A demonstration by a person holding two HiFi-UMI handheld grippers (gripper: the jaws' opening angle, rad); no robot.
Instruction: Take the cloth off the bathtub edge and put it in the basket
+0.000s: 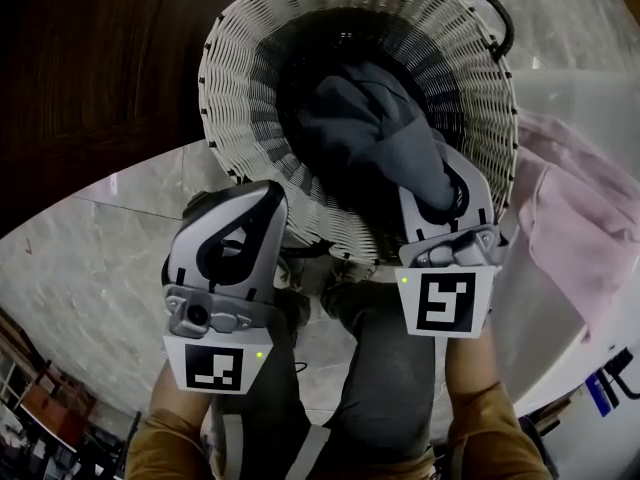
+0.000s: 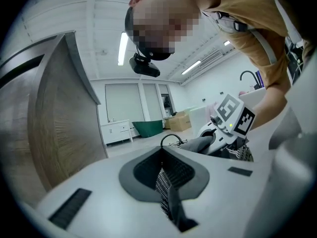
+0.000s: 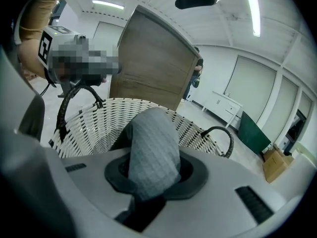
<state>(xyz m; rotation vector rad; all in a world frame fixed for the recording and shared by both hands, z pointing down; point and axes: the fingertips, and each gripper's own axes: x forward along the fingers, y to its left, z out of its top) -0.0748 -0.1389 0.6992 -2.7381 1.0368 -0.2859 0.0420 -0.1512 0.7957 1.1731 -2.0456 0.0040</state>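
A white wicker basket [image 1: 240, 58] stands on the marble floor in front of me. My right gripper [image 1: 442, 173] reaches over its near rim, shut on a grey cloth [image 1: 370, 138] that hangs down into the dark inside of the basket. In the right gripper view the grey cloth [image 3: 151, 152] bulges out from between the jaws, with the basket [image 3: 99, 123] beyond it. My left gripper [image 1: 262, 198] hovers at the basket's near left rim, shut and holding nothing. A pink cloth [image 1: 570, 218] lies draped over the white bathtub edge [image 1: 590, 98] at the right.
A dark wooden panel [image 1: 100, 68] stands left of the basket. The basket has black handles [image 1: 490, 8]. My legs and feet [image 1: 380, 368] are just below the basket on the marble floor [image 1: 90, 258]. Furniture and boxes [image 2: 181, 120] stand far across the room.
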